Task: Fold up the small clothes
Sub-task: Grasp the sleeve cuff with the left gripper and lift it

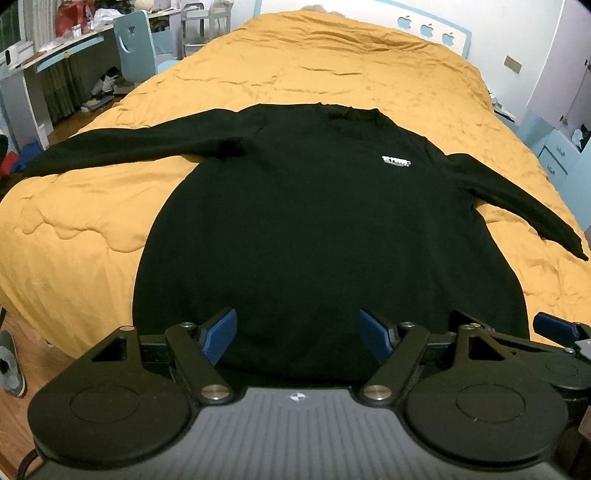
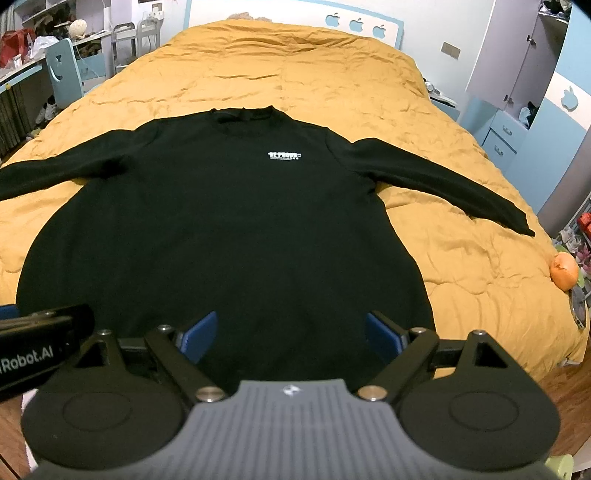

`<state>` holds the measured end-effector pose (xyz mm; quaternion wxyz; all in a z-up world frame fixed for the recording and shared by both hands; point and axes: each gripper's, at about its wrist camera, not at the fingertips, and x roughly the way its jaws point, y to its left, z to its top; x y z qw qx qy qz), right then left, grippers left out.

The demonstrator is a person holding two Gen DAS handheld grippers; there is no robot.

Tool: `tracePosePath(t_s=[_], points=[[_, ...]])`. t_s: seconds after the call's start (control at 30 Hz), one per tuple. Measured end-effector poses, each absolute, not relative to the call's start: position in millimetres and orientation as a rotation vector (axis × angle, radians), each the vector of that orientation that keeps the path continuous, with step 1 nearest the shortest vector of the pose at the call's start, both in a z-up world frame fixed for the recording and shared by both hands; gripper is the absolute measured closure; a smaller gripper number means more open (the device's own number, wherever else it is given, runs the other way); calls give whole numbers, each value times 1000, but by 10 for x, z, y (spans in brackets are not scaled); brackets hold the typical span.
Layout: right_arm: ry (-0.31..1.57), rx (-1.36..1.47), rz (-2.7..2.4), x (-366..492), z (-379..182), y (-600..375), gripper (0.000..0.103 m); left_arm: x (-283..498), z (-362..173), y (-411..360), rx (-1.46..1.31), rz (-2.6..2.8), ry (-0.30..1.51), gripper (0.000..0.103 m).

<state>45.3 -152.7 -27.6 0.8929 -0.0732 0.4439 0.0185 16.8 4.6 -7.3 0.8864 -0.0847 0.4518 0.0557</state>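
Note:
A black long-sleeved sweater (image 1: 314,221) with a small white chest logo (image 1: 396,161) lies flat on the yellow quilt (image 1: 92,229), front up, both sleeves spread out sideways, collar at the far end. My left gripper (image 1: 299,338) is open and empty over the near hem. My right gripper (image 2: 291,336) is also open and empty over the hem, a little to the right of the left one; the sweater (image 2: 229,229) fills the middle of the right wrist view. The right gripper's blue pad shows at the left view's right edge (image 1: 554,326).
The bed's quilt (image 2: 461,258) reaches a white headboard with apple cut-outs (image 2: 356,24). A desk and blue chair (image 1: 135,48) stand at the left, blue drawers (image 2: 502,136) and a wardrobe at the right. An orange fruit (image 2: 564,271) sits by the right edge. Wooden floor lies below the near edge.

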Motion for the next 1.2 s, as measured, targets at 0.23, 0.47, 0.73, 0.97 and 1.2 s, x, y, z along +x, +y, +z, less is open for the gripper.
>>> tracePosePath(t_s=[0.23,0.47,0.73,0.97,1.2], points=[[896,-165,52,522,-266,-1491,20,229,-144,158,-206,60,940,15],[828,-124,248,735,-142,-1342,20,273,-225,645,-421,0,823,15],[694,-149,388,1056,-64,-891,20,471,-275,1662,-554,-24,673,15],[721,-151,538,1514,-375,-328,20,586,-445,2968,-712,156,363,16],[692,194,773,1733,-744,-239,20,875,-903,4161,-816,436,255,18]])
